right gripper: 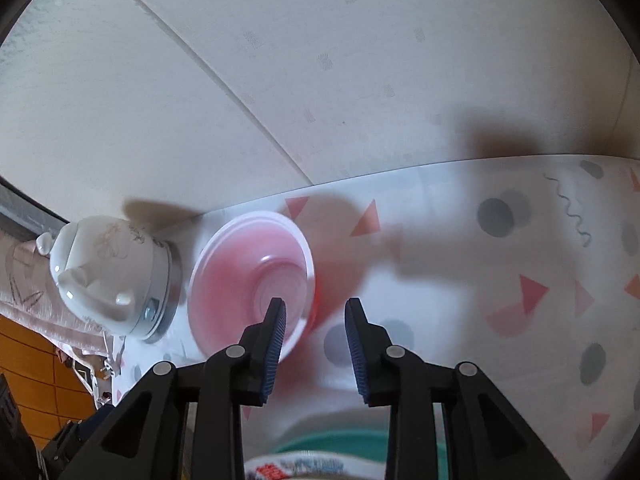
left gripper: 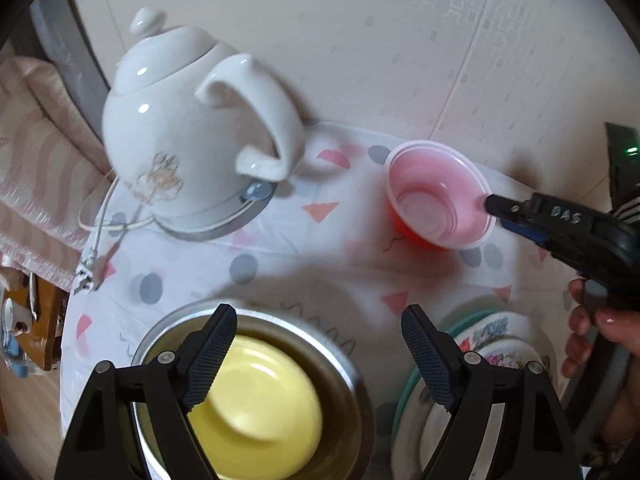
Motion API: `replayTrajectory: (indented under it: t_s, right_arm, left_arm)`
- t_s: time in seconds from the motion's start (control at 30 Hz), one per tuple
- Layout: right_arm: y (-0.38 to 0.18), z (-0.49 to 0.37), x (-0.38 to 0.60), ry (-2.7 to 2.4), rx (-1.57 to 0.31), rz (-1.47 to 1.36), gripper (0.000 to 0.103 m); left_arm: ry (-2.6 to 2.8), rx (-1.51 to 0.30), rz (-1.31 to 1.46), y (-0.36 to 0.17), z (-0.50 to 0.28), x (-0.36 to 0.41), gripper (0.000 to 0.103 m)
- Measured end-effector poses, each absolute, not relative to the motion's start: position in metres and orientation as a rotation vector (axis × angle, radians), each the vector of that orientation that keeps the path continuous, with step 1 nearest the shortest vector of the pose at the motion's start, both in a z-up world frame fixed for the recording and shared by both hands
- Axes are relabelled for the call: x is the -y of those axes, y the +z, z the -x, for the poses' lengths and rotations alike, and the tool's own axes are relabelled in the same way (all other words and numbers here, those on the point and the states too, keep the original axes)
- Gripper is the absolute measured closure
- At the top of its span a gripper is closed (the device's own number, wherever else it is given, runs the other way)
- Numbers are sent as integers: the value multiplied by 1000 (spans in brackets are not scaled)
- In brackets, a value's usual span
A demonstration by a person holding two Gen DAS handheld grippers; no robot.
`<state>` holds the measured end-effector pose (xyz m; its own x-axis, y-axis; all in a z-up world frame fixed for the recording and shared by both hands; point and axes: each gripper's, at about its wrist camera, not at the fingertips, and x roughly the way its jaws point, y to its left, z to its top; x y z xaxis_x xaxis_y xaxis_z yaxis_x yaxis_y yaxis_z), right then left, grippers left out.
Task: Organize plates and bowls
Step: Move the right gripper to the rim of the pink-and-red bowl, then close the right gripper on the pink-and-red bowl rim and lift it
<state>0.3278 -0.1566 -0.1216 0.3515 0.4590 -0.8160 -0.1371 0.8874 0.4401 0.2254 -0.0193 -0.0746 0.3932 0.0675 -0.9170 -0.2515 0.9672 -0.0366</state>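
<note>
We read "DAS" on our black right gripper, its jaws slightly parted around the rim of the pink plastic bowl on the counter, touching unclear. Our left gripper hovers, jaws wide and empty, above the yellow bowl.

A pale wall with faint block patterns is rising beyond the claw. Under it a white tablecloth with pink triangles and grey dots is catching soft shadows. Far left of the claw, wooden flooring and striped pink fabric are showing.
</note>
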Motion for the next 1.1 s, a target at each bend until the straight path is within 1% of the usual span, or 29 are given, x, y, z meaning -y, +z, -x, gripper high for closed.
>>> replayTrajectory:
  t_s: [0.17,0.2,0.27,0.37,0.43,0.53,0.57,0.6,0.63,0.7,0.73,0.8,0.87,0.97,1.1]
  right_arm:
    - [-138,-336,149,410,-1181,-302,73]
    - [-139,-336,148,414,-1182,-302,75]
    - [-143,-335,149,422,-1186,-302,84]
    - [-147,-334,151,431,-1190,-306,89]
    - [-148,-332,152,429,-1191,-298,92]
    - [-149,-330,155,430,-1187,-305,92]
    - [-149,-329,156,432,-1185,-304,93]
    - [-149,-328,156,431,-1184,-300,93]
    - [-148,-328,157,429,-1183,-297,93]
    - [-148,-327,159,426,-1184,-297,93]
    - [-147,-326,158,425,-1185,-299,93]
    - [-148,-325,159,421,-1185,-301,93]
    - [-148,-322,161,424,-1185,-307,93]
    - [-147,-319,158,422,-1182,-294,94]
    - [-144,-313,158,421,-1175,-297,95]
  left_arm:
    - [197,-1149,159,-76,-245,26,18]
    - [196,-1148,160,-77,-250,28,18]
    - [183,-1140,174,-78,-258,31,18]
    - [161,-1134,180,-82,-272,38,18]
    - [147,-1137,172,-87,-283,44,18]
    - [133,-1147,173,-93,-298,47,19]
    - [128,-1152,170,-96,-304,49,23]
    - [121,-1156,168,-98,-308,52,30]
    - [114,-1161,162,-99,-311,54,33]
    - [88,-1183,129,-106,-317,61,48]
    - [72,-1190,112,-108,-319,65,53]
    - [48,-1201,78,-112,-319,70,72]
    - [18,-1211,79,-115,-321,73,82]
    - [-5,-1220,101,-117,-318,72,89]
    - [-18,-1205,115,-114,-312,68,89]
